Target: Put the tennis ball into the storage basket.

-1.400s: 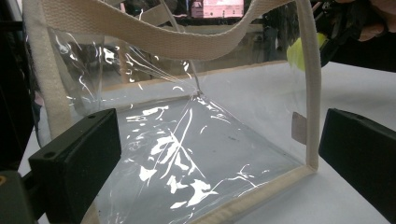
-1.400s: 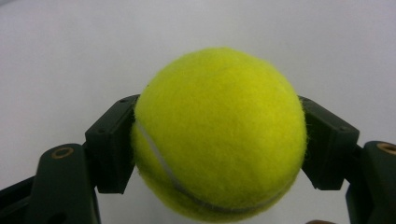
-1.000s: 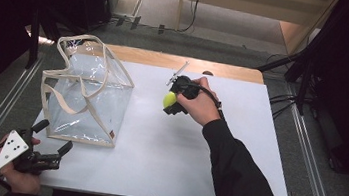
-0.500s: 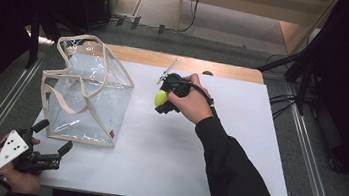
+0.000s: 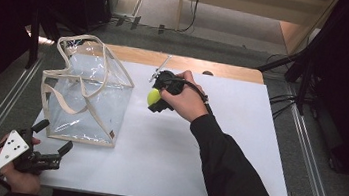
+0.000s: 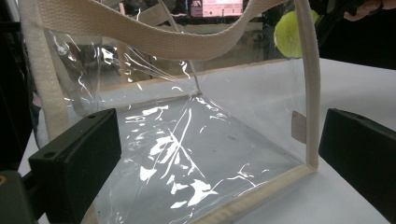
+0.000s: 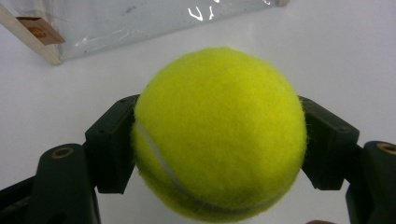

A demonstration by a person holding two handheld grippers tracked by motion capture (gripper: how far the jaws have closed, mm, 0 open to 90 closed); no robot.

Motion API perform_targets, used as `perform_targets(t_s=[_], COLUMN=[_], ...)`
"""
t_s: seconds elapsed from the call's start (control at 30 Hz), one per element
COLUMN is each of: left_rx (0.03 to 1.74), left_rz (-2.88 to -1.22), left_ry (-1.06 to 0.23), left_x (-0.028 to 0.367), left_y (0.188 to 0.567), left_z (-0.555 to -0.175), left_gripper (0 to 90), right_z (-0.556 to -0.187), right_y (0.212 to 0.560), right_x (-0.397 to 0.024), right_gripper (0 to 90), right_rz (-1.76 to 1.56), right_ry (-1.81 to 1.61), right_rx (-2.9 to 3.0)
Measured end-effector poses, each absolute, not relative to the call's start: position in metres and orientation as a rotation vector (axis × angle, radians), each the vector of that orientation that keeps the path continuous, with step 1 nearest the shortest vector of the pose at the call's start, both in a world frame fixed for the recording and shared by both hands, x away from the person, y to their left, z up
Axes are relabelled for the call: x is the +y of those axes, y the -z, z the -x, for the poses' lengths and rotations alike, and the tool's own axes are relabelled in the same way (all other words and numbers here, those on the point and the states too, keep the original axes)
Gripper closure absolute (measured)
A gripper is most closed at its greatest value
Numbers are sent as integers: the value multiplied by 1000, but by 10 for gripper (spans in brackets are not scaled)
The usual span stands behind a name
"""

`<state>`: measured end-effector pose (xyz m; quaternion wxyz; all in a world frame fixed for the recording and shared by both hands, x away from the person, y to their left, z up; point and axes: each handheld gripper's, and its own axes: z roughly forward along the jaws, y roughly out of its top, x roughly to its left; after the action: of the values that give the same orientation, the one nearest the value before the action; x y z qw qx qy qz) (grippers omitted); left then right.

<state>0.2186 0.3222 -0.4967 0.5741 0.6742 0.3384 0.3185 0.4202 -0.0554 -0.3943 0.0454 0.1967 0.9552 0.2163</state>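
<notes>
Tennis ball (image 7: 219, 133) | clamped in right hand-held gripper (image 5: 154, 99) | apparently above table | left hand-held gripper (image 5: 54, 141) spread

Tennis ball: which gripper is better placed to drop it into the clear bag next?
Right. The right gripper already clamps the tennis ball just beside the clear bag. The left gripper sits open and empty at the bag's near corner.

1. The high view looks forward and down over my side of the white table (image 5: 165, 157), taking in the whole top.
2. My left gripper view sits low, close to the clear bag (image 6: 187, 154), looking through it.
3. My right gripper view looks down, very close on the tennis ball (image 7: 218, 133).
4. All three views share the bag and the ball.
</notes>
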Motion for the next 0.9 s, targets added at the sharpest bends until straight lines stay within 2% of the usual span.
perform_targets(t_s=[0.9], left_rx=[784], left_rz=[-1583], left_ry=[-746], left_x=[322], left_y=[497], left_z=[-219], left_gripper=[0], right_z=[-415], right_y=[358], right_x=[-22], right_gripper=[227], right_rz=[-478], right_ry=[-658], right_rx=[2941])
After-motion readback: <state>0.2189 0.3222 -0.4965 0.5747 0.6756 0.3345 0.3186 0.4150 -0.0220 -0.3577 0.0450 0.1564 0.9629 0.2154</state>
